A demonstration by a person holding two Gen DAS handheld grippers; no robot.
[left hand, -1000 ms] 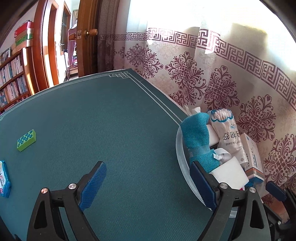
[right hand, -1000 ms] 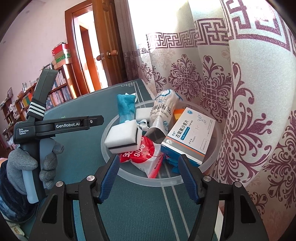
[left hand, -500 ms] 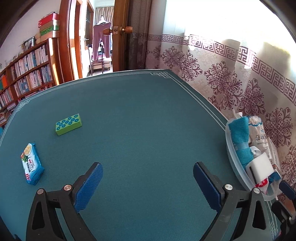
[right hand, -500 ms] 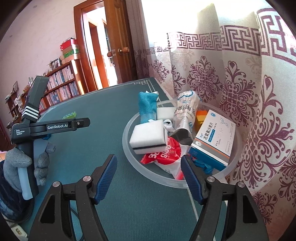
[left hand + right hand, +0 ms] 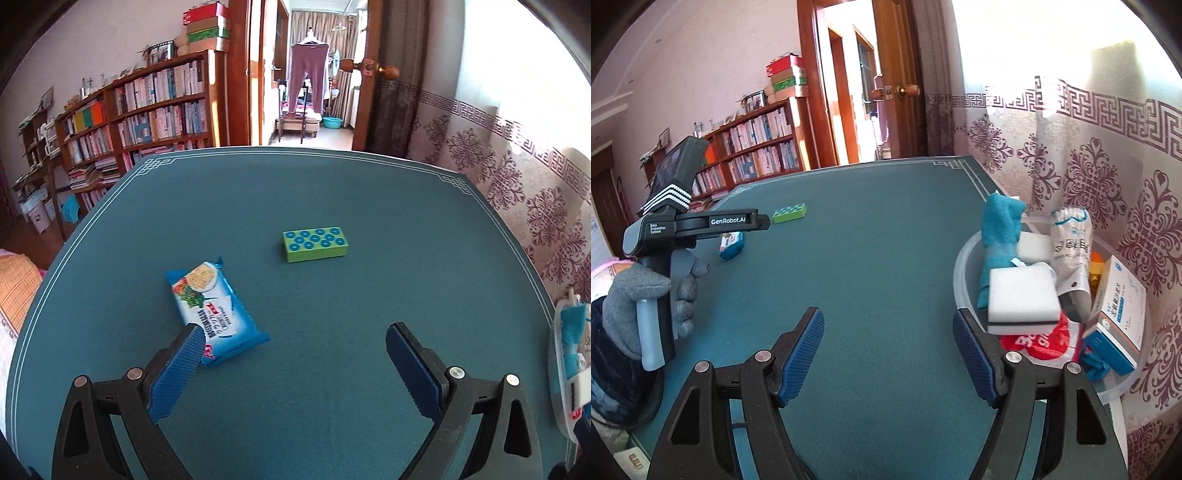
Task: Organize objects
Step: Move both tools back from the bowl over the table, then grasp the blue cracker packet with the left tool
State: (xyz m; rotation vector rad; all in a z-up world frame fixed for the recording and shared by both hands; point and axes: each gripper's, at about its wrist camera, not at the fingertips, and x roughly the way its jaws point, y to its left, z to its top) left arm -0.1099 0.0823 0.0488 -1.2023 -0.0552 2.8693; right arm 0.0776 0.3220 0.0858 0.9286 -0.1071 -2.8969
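The left gripper (image 5: 293,345) has been swung away from the bowl (image 5: 964,258); both grippers are held wide open and empty. The packet (image 5: 214,306) is now seen at 11 o'clock, the green block (image 5: 315,243) at 12, likely next. Bowl contents are shown only by the right gripper (image 5: 888,338) view.

Daylight is streaming through the patterned curtain (image 5: 1100,147) running along the surface's (image 5: 332,192) right edge. A wooden bookshelf (image 5: 147,107) is standing against the pale wall (image 5: 701,66); the wooden door (image 5: 886,74) is standing open.
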